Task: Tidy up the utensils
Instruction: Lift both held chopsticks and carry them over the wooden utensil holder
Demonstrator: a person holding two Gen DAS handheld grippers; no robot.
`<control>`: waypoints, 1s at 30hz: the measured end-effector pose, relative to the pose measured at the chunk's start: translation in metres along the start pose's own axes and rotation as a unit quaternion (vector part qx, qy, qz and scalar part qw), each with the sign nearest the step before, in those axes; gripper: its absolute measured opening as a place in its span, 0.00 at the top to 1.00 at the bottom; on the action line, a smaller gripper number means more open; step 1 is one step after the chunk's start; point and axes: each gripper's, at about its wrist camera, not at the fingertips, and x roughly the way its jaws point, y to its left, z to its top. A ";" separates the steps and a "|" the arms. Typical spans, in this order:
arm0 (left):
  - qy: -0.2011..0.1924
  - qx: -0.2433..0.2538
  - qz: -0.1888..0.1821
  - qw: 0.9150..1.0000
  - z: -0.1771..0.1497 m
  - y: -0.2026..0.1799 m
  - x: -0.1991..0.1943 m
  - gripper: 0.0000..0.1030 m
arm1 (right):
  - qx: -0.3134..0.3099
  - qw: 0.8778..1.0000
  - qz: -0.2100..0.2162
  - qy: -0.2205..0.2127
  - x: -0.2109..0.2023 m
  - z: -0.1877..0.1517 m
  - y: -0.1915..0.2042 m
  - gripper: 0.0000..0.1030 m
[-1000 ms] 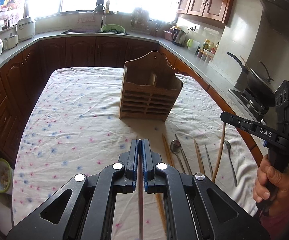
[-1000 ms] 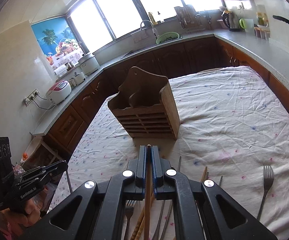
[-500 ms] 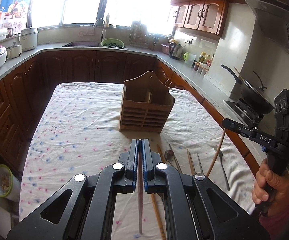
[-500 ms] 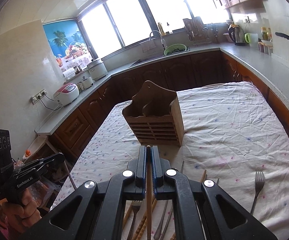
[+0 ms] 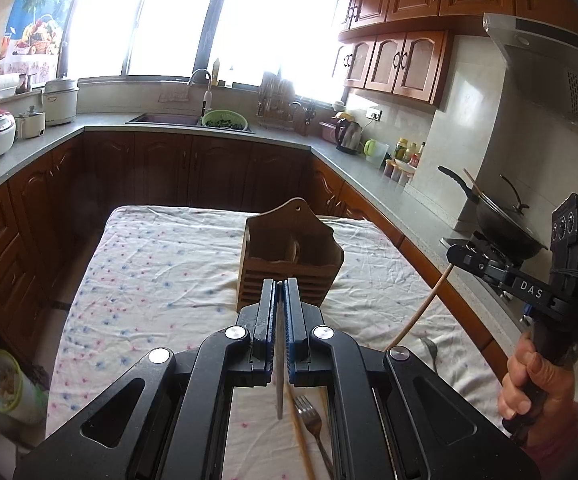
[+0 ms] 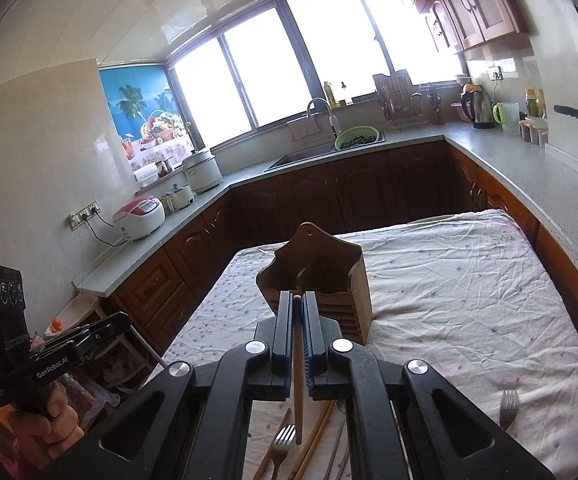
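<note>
Both grippers have been raised since the earlier frames, and the wooden utensil holder point(image 5: 289, 264) on the clothed table point(image 5: 149, 272) is now seen from higher. A thin metal utensil point(image 5: 279, 376) is clenched by the left gripper point(image 5: 280, 308), a wooden chopstick point(image 6: 298, 376) by the right gripper point(image 6: 298, 320). Two forks point(image 6: 281, 446) point(image 6: 508, 406) are counted only in the right view; what the holder contains cannot be told.
</note>
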 end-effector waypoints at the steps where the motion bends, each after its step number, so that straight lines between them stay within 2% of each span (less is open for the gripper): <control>1: -0.004 -0.001 -0.001 1.000 0.004 0.000 0.000 0.97 | 0.000 1.000 0.000 -0.002 0.001 0.002 0.000 0.96; 10: -0.037 -0.001 -0.001 0.999 0.031 0.003 0.000 0.97 | -0.003 1.000 0.002 -0.021 0.005 0.018 -0.003 0.96; 19: -0.079 -0.004 0.002 0.997 0.067 0.009 0.007 0.97 | -0.001 0.998 0.000 -0.068 0.009 0.057 -0.006 0.96; 25: -0.106 -0.010 0.005 0.994 0.097 0.011 0.026 0.97 | -0.003 0.993 -0.008 -0.114 0.012 0.091 -0.007 0.96; 30: -0.122 -0.024 0.010 0.992 0.121 0.018 0.053 0.97 | 0.014 0.991 -0.018 -0.134 0.030 0.112 -0.018 0.96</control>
